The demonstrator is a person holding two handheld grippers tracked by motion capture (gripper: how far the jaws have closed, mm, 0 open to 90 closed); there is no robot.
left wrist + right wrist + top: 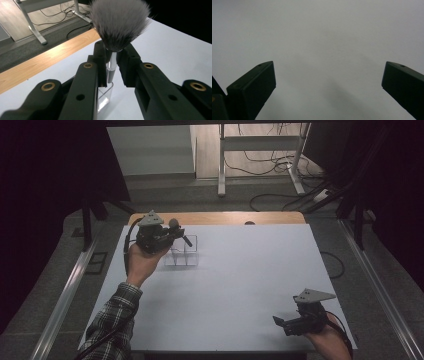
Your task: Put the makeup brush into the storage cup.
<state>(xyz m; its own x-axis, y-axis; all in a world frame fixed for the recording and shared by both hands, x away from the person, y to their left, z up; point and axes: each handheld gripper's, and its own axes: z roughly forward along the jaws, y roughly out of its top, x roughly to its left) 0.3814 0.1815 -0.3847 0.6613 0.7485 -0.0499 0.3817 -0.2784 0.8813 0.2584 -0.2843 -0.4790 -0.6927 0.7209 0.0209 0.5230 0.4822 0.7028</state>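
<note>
Hidden or unclear: the brush handle below the fingers is masked by the gripper body in the left gripper view; the clear organiser's (pixel 181 254) walls are faint in the high view, so its compartments are hard to count.
Makeup brush (pixel 119 23): upright, soft grey-and-white bristles on top, shiny metal ferrule below, held just above the organiser at the far left of the desk (pixel 240 285).
Left gripper (pixel 111 65): fingers clamped on the brush's ferrule.
Right gripper (pixel 285 324): near right corner of the desk, well apart from the brush; fingers wide apart over the bare white surface, nothing between them.
Organiser: transparent plastic, box-shaped, with thin dividers.
Desk: white matte sheet over a wooden top, whose far edge shows.
Surroundings: a white metal frame (pixel 260 150) and loose cables on the floor beyond.
</note>
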